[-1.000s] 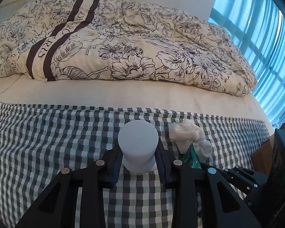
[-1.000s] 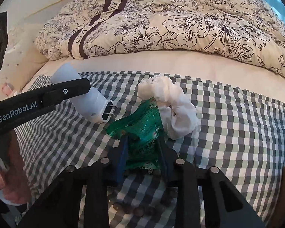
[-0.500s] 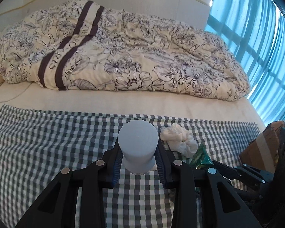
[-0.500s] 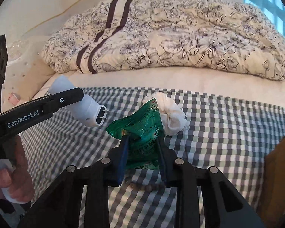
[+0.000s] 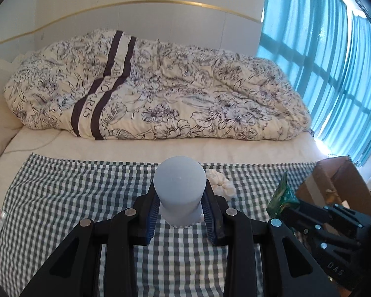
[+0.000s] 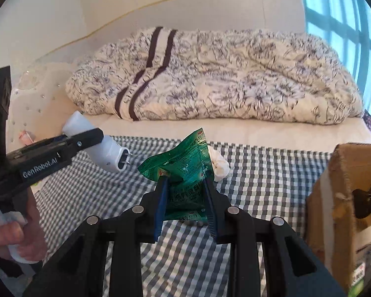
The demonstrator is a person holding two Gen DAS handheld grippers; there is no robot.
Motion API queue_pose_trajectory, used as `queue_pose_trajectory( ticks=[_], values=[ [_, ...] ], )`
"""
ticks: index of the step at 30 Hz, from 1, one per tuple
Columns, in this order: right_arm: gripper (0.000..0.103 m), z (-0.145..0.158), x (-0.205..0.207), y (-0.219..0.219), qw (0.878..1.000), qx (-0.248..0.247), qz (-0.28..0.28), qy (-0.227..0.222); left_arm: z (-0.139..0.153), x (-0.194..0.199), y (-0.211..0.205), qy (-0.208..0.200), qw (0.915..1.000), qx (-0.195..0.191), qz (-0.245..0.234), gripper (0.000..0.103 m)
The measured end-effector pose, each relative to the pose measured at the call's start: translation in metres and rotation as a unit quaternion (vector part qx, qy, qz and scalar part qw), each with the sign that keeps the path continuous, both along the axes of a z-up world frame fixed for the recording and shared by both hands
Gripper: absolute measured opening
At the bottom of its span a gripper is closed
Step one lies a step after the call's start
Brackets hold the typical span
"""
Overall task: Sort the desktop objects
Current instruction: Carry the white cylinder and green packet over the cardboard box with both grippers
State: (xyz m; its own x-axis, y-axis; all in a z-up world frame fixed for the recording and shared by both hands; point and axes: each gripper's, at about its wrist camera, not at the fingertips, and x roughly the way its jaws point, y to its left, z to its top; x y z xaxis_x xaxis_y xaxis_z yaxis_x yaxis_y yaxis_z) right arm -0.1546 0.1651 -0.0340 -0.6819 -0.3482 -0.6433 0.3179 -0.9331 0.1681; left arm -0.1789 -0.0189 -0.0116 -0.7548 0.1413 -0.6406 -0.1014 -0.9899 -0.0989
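A pale grey-white plastic plug-in device [image 5: 180, 193], rounded at one end with two metal prongs at the other, and a crumpled green foil sachet [image 6: 183, 170] are both held aloft above the checked cloth, where a bunched white fabric scrunchie [image 5: 221, 182] lies.

surface: bed [image 5: 210, 148] | covered by: checked cloth [image 5: 61, 198], floral duvet [image 5: 185, 94] | laid on cloth: white scrunchie [image 5: 221, 182]

Daylight pours through the teal-curtained window [image 5: 334, 74] on the right — bright, glaring; fisheye bends edges, and the right-wrist view is motion-blurred.
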Motion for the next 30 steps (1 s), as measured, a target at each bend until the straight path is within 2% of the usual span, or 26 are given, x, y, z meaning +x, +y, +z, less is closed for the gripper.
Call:
queue_pose_trajectory(
  ticks=[7, 12, 22, 30],
  values=[
    [0.028, 0.044, 0.040, 0.001, 0.999, 0.000, -0.005, 0.043, 0.037, 0.043, 0.004, 0.031, 0.9994, -0.013, -0.001, 0.033],
    [0.028, 0.069, 0.067, 0.002, 0.998, -0.001, -0.009, 0.070, 0.053, 0.072, 0.010, 0.052, 0.9982, -0.030, -0.007, 0.033],
    [0.028, 0.090, 0.107, 0.010, 0.996, 0.002, -0.019, 0.092, 0.072, 0.116, 0.011, 0.073, 0.9969, -0.025, -0.012, 0.033],
    [0.028, 0.102, 0.126, 0.014, 0.994, 0.002, -0.018, 0.107, 0.088, 0.134, 0.014, 0.090, 0.9956, -0.019, -0.015, 0.033]
  ],
)
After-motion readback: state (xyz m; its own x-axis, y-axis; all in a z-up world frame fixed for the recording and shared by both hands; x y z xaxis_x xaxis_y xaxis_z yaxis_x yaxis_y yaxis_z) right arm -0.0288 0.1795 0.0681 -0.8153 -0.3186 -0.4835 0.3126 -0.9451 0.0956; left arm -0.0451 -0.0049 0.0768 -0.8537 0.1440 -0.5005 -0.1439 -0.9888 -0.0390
